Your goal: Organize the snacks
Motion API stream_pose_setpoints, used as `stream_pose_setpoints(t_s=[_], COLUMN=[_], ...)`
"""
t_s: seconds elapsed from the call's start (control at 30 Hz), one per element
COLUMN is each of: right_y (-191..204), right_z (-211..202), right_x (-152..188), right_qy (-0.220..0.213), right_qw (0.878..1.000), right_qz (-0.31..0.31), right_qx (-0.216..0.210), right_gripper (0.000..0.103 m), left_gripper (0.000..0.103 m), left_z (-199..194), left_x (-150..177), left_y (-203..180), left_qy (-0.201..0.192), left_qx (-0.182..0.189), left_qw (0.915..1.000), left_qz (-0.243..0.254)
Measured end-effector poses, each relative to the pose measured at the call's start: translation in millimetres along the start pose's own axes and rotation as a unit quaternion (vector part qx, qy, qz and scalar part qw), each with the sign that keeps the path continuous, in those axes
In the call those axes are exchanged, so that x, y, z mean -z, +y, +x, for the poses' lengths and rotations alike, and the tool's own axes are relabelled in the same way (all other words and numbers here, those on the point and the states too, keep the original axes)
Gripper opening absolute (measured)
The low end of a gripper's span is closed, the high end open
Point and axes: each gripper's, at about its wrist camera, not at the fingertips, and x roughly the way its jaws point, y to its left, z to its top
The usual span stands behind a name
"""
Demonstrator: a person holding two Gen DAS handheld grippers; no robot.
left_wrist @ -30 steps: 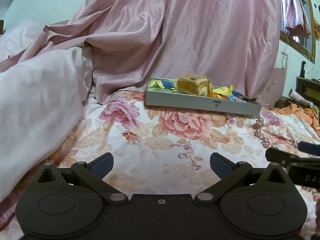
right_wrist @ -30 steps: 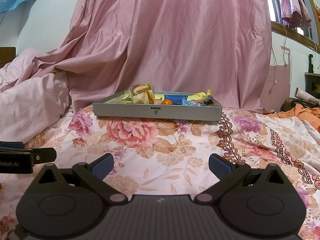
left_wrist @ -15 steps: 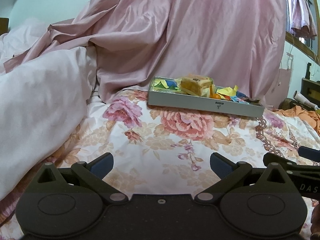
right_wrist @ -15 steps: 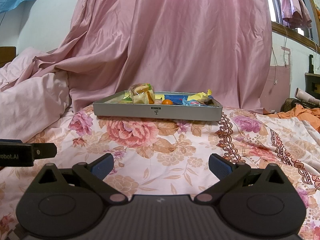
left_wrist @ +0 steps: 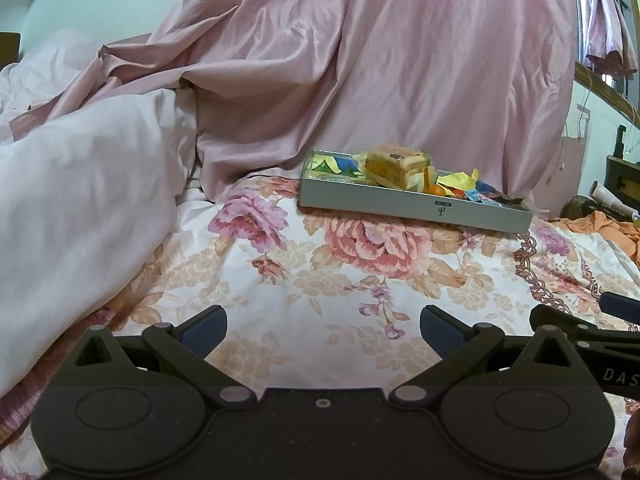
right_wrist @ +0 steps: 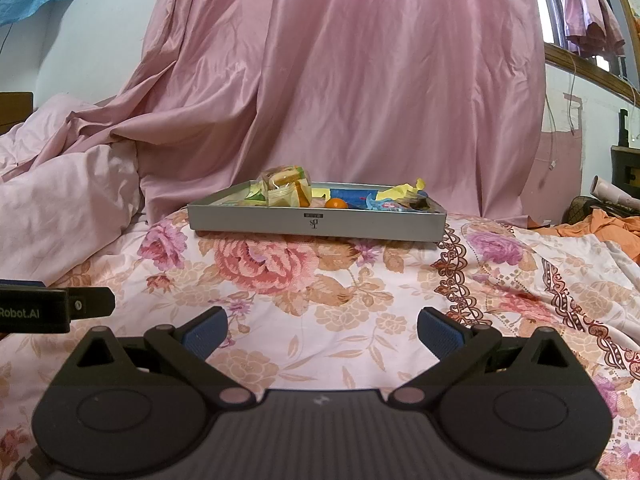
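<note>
1. Sitting on the floral bedspread point(right_wrist: 304, 344), the grey tray point(right_wrist: 316, 224) holds wrapped snacks point(right_wrist: 286, 190), well ahead of both tools.
2. Left gripper point(left_wrist: 323, 326) and right gripper point(right_wrist: 322, 328) are spread wide, empty.
3. Wrappers look light, crinkly, probably slippery; I'd pinch the wrapped cake point(left_wrist: 396, 166) gently at its sides.

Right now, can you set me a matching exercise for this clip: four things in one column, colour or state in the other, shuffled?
Things:
1. tray
2. small round snack
3. left claw
4. hanging sheet

Descriptions:
A. pink
B. open, empty
C. grey, on the floral bedspread
D. orange, inside the tray

Pairs: 1-C, 2-D, 3-B, 4-A
</note>
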Motion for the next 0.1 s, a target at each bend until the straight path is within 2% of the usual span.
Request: stream_pose_setpoints(t_s=[0.1], right_y=[-0.1], right_z=[0.1], right_x=[-0.7], right_qy=[0.0], right_qw=[1.0], right_qz=[0.0], right_qx=[0.0], right_gripper=[0.103], left_gripper=[0.102], left_z=[-0.2], left_x=[-0.6], left_y=[0.7], left_qy=[0.001], left_qx=[-0.001], left_qw=[1.0], left_qz=[-0.001])
